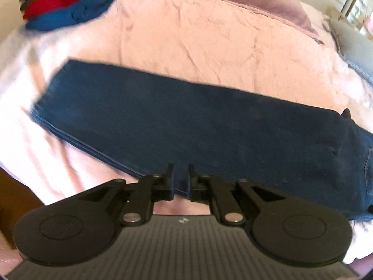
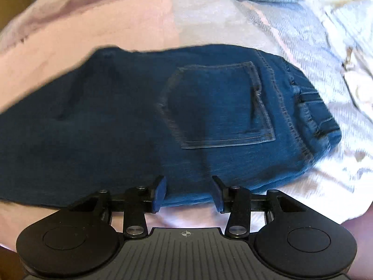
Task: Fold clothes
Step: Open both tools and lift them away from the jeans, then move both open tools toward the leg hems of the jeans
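The jeans (image 1: 186, 121) lie folded lengthwise, leg on leg, across the bed (image 1: 198, 46). The left gripper (image 1: 181, 182) pinches their near edge at 6 o'clock, likely to lift it. The right gripper (image 2: 189, 193) straddles the seat-end edge, jaws parted, holding nothing.

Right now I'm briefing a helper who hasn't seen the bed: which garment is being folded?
On the pink bedsheet, look along the near edge for the long dark blue denim jeans lying flat. Unlike the folded red and blue clothes stack in the far corner, they show a stitched back pocket.
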`<state>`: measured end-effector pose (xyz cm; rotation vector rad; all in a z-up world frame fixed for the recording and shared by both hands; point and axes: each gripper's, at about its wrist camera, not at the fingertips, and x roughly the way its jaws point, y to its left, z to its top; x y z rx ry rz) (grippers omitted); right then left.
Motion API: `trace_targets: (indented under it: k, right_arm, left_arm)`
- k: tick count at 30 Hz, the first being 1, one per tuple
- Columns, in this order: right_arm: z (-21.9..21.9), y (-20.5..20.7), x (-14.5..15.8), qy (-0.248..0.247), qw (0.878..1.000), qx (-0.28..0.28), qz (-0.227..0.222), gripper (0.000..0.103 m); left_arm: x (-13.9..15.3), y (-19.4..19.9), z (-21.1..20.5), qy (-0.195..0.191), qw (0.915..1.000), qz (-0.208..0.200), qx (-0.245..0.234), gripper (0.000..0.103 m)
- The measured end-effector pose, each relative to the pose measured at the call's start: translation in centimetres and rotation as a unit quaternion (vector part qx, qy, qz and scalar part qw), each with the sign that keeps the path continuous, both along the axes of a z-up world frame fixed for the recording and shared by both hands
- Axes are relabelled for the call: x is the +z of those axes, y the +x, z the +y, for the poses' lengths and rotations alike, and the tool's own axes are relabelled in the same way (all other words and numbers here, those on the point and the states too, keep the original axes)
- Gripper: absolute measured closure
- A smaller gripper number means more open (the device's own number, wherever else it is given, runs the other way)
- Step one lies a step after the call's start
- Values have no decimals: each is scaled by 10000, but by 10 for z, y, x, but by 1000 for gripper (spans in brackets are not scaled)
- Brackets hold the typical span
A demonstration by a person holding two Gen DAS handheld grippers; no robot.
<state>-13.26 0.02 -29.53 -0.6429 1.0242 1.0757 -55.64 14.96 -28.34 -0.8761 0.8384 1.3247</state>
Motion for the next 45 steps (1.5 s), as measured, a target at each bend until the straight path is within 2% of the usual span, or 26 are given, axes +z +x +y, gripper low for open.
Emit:
trace_targets:
  k: [4,7,10,16,19,24,32,36,45]
  right_arm:
    - [0,-24,35,188,9983,-458,312,58]
    - [9,-34,51,257,9950,-761,593,58]
    - [8,-43,79,375,9927,-862,756,58]
    - [1,-53,131,598,9943,-615,634,57]
    - [-6,-49,145,643,9944,-541,641,57]
    - [-33,-40,157,667,9950,-316,673,53]
    - [-99,-19,155,560,9974,-21,443,47]
    - [-128,-13,157,557,9978,196,285,41]
    - [-161,-16,165,514,9958,763,44,41]
  left_arm:
    - [46,-4,4,83,9996,193,-209,95]
    - [80,-6,6,200,9983,403,-359,94]
    - [109,-4,10,237,9977,466,-428,92]
    - [151,9,-6,430,9966,405,-582,89]
    - [162,19,-21,508,9959,439,-613,85]
    - [170,43,-60,513,9959,465,-587,85]
    - [185,77,-138,643,9955,447,-528,81]
    - [193,85,-174,747,9951,479,-438,77]
    - [209,88,-230,840,9950,500,-204,73]
